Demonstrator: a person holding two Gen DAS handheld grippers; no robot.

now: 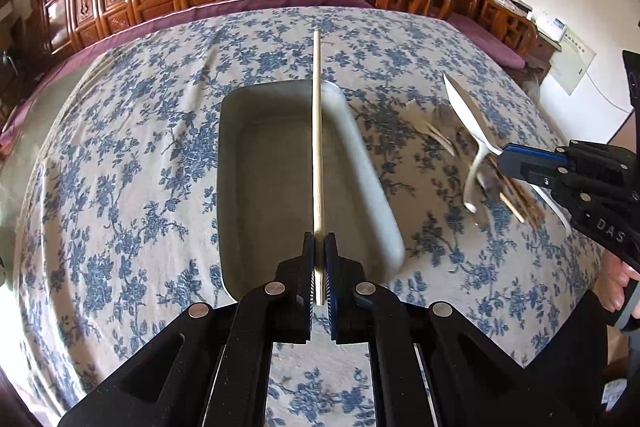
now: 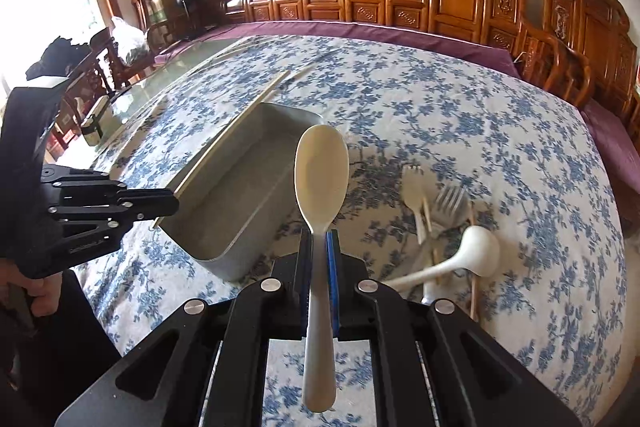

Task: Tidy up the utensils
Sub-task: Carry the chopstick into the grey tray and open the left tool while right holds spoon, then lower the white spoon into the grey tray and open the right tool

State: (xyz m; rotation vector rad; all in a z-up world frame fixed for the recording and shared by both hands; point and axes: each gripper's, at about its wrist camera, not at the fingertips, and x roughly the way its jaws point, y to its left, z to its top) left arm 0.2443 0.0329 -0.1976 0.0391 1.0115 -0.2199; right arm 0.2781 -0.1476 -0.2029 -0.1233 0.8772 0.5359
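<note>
Left gripper (image 1: 320,267): fingers clamped on a wooden chopstick (image 1: 317,131), held above the grey tray (image 1: 240,187).
Right gripper (image 2: 320,267): fingers clamped on the handle of a cream spoon (image 2: 320,171), bowl forward.
Tray: on the floral-clothed bench (image 1: 120,147).
Loose utensils: forks (image 2: 450,205), a white ladle (image 2: 476,251), and what look like more chopsticks, piled right of the tray.
</note>
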